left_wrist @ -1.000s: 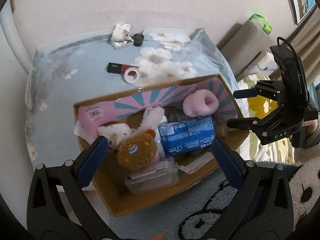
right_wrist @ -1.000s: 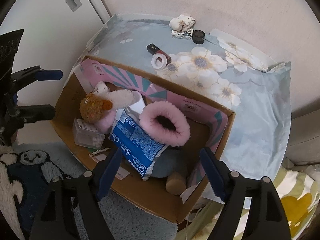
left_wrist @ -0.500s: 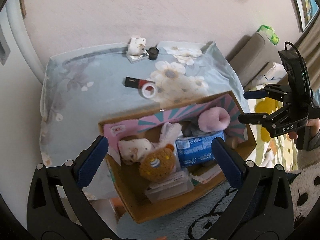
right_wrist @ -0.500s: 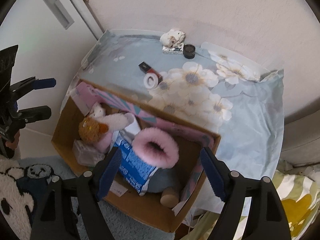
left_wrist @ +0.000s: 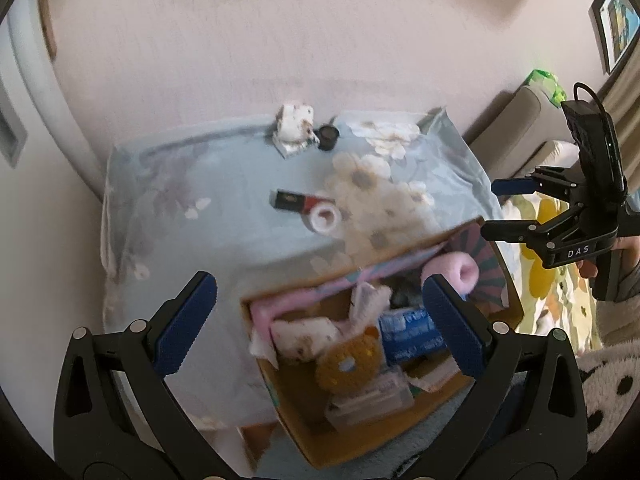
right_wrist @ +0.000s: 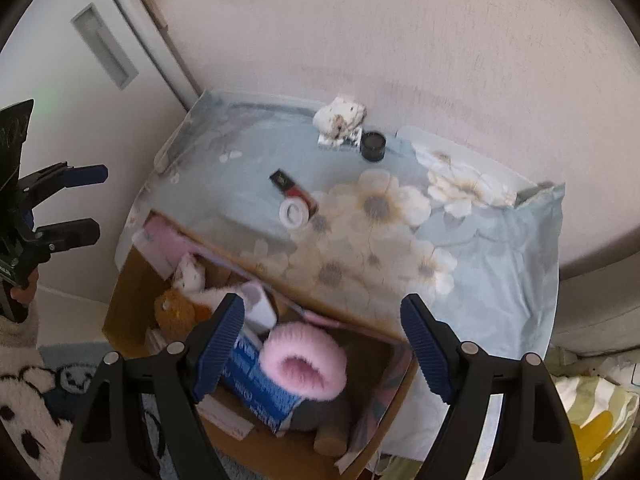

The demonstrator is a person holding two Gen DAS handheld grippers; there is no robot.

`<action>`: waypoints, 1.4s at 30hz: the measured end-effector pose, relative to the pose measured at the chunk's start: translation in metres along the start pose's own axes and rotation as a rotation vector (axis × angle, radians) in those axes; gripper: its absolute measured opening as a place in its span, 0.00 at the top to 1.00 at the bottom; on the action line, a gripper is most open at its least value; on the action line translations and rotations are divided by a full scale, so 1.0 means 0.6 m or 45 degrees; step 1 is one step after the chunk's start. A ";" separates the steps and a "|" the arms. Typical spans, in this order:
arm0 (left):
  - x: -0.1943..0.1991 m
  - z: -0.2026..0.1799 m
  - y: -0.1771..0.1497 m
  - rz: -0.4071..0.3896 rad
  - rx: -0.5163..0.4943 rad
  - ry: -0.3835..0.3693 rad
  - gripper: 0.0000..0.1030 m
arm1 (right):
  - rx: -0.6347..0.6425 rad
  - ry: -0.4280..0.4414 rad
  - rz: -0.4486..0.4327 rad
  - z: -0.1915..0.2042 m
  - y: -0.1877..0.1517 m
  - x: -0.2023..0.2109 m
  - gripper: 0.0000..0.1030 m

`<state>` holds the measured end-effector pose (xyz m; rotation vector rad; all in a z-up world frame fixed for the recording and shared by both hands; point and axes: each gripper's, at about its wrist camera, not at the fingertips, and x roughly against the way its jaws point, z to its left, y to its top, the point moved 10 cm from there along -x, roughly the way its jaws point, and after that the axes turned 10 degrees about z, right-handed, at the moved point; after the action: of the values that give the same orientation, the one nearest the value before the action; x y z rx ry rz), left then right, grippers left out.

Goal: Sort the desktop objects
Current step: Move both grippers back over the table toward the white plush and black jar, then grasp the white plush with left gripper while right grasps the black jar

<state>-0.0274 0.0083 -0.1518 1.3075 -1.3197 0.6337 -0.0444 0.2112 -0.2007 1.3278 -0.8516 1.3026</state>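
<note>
I hold my left gripper (left_wrist: 320,320) and right gripper (right_wrist: 324,344) wide open and empty above a cardboard box (right_wrist: 132,280) filled with soft toys and a blue packet (right_wrist: 260,388). Beyond it, on the flowered tablecloth (right_wrist: 460,232), lie a white tape roll (right_wrist: 295,212), a dark lipstick (right_wrist: 290,188), and a black jar (right_wrist: 373,145).

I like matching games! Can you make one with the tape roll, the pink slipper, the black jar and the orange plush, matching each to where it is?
Things:
1. tape roll
2. pink slipper
3. black jar
4. orange plush

Places:
A. in the box, beside the blue packet
B. on the table, by the wall
C. on the table, touching the black-and-red tube
D. in the box, near its left end in the right wrist view

Pairs: 1-C, 2-A, 3-B, 4-D
</note>
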 end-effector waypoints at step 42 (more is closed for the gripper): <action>-0.358 0.068 0.313 0.113 0.073 -0.012 0.68 | 0.263 0.016 -0.158 -0.101 0.295 -0.265 0.68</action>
<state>-0.2626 0.0857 -0.2996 1.3046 -1.3823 0.7325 -0.2535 0.2057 -0.3298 1.5076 -0.6279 1.3261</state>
